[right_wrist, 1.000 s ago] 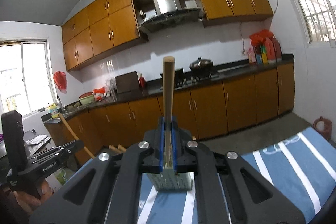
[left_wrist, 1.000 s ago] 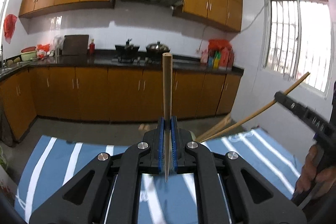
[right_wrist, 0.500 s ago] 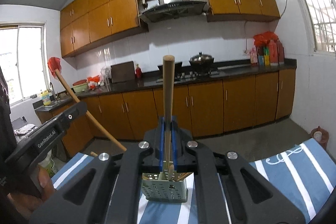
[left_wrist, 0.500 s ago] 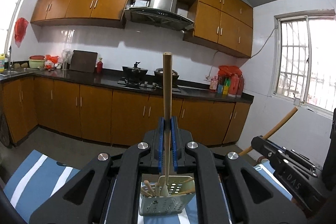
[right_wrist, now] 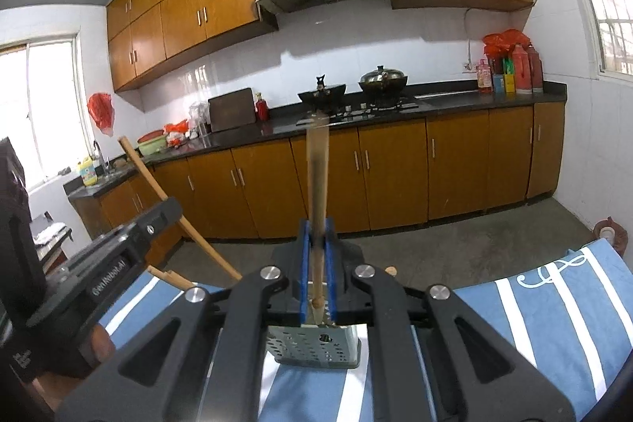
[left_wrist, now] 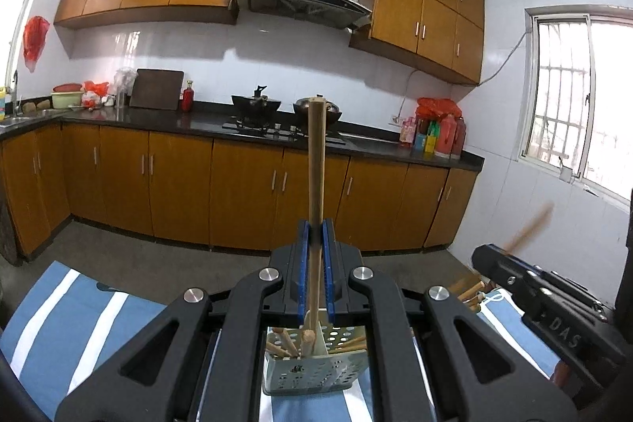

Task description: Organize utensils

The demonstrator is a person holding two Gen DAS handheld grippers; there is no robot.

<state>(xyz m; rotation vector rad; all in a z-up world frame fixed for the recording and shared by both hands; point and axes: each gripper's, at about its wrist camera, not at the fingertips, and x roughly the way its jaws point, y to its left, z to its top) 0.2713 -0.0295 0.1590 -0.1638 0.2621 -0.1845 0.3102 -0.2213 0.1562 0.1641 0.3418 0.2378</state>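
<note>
Table cloth [left_wrist: 83,311]: blue with white stripes, spread under everything; seen in both wrist views.

Utensil holder [left_wrist: 316,362]: pale green perforated caddy standing on the cloth, directly below and ahead of both grippers. It holds several wooden handles already (count not clear). A second ago it was hidden from the left view; now its rim and front wall show in full, so the left gripper has moved up over it.

Left gripper [left_wrist: 315,275]: blue pads pressed narrow against a wooden stick [left_wrist: 316,184], held upright. The stick's lower end sits at or just inside the holder's rim (depth inside cannot be told).

Right gripper [right_wrist: 316,271]: pads likewise closed tight on its own wooden stick [right_wrist: 318,184], upright, blurred with motion. Its lower end hangs just above the holder [right_wrist: 316,347] rim, apparently not yet inside.

Loose sticks [right_wrist: 170,275]: a few more wooden handles lie on the cloth's far edge, near the left gripper's side; untouched.

Change: over the last second both grippers swung from level aim across the kitchen to a stance above the holder, each stick now near vertical. The right stick's slant in the left view has become a blur (fast move).

Meaning: judged as the insertion step for both sticks, left slightly ahead. Next call: lower, then release. Risk: stick end catching on handles already inside.
</note>
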